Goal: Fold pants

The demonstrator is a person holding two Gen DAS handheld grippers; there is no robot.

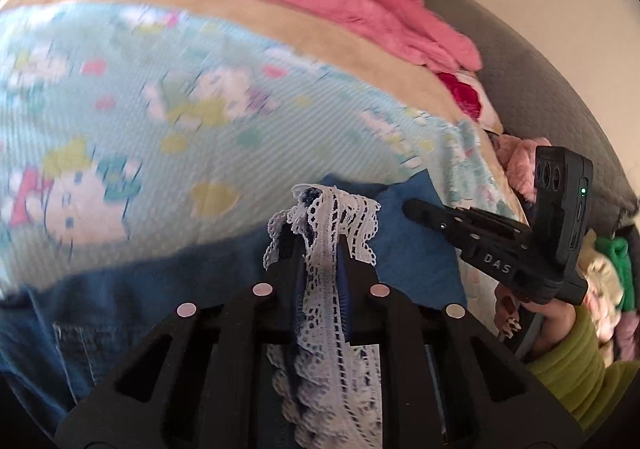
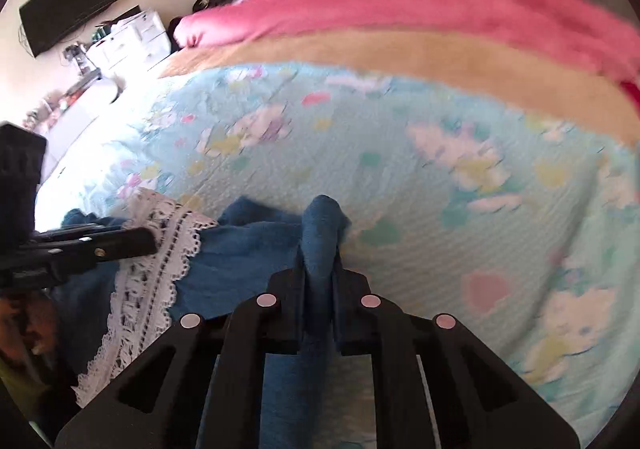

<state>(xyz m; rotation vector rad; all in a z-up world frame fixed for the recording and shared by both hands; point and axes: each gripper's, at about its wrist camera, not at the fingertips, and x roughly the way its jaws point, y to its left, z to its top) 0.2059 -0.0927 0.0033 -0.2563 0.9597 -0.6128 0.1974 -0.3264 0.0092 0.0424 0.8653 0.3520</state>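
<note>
I have both grippers clamped on the pants, which lie at the lower middle of both views on the bedspread. The left gripper is closed on the lace trim; in the left view the lace bunches up between the two fingers and runs down past them to the bottom of the frame. The right gripper is closed on a fold of plain blue cloth that stands up between its fingers, at the lower centre of the right view. I think I hold these two points on one edge so that the edge can be carried over as one line for the fold. In the left view the right gripper sits at the middle right, near the cloth, with a hand and green sleeve behind it. A pink blanket lies along the top, apart from the pants.
</note>
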